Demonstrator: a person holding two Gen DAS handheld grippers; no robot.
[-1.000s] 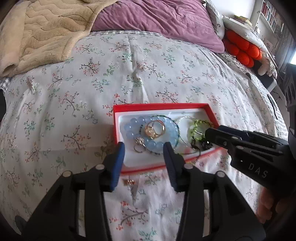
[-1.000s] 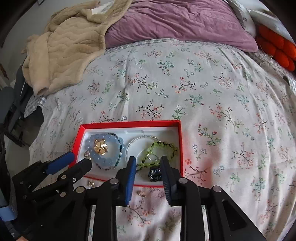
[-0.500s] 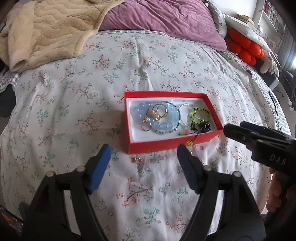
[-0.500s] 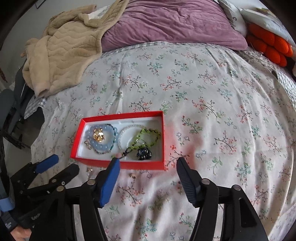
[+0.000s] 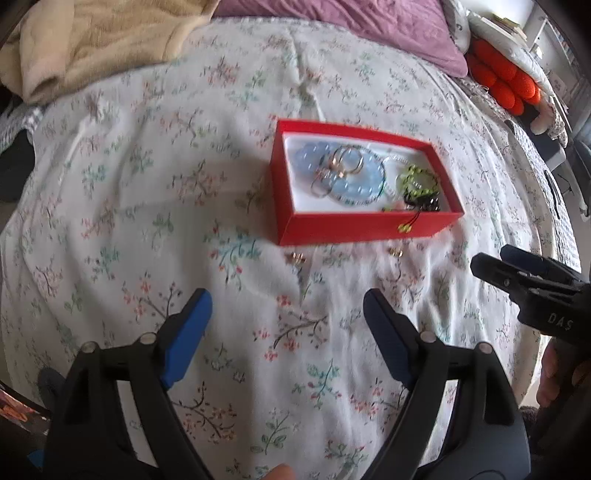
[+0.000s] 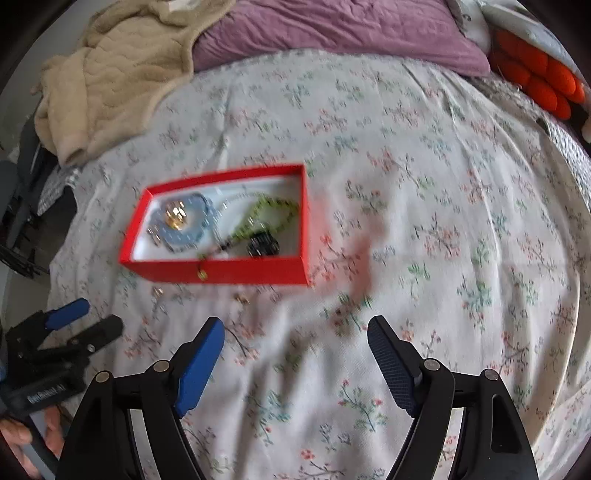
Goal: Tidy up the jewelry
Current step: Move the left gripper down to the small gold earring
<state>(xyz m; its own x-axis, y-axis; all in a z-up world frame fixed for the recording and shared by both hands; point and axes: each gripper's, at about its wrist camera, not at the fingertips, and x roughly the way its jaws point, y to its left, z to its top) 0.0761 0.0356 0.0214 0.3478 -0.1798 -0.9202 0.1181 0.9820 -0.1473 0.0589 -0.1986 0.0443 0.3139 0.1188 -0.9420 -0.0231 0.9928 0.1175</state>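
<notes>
A red box (image 5: 354, 225) (image 6: 221, 269) sits on the floral bedspread. It holds a blue bead bracelet (image 5: 354, 184) (image 6: 192, 229), gold rings (image 5: 343, 166), a green bead bracelet (image 5: 417, 184) (image 6: 273, 210) and a dark piece (image 6: 262, 243). A green-tipped cord hangs over the front wall. Two small gold earrings (image 5: 297, 258) (image 5: 395, 253) lie on the bedspread just in front of the box. My left gripper (image 5: 286, 314) is open and empty, back from the box. My right gripper (image 6: 295, 343) is open and empty, also back from the box.
A beige blanket (image 6: 110, 74) lies at the back left and a purple pillow (image 6: 332, 33) at the back. An orange cushion (image 6: 543, 81) sits at the back right. The bed's edge drops off at the left and right.
Both grippers have opened wide and pulled back from the box. The dark piece and green bracelet now lie in the box.
</notes>
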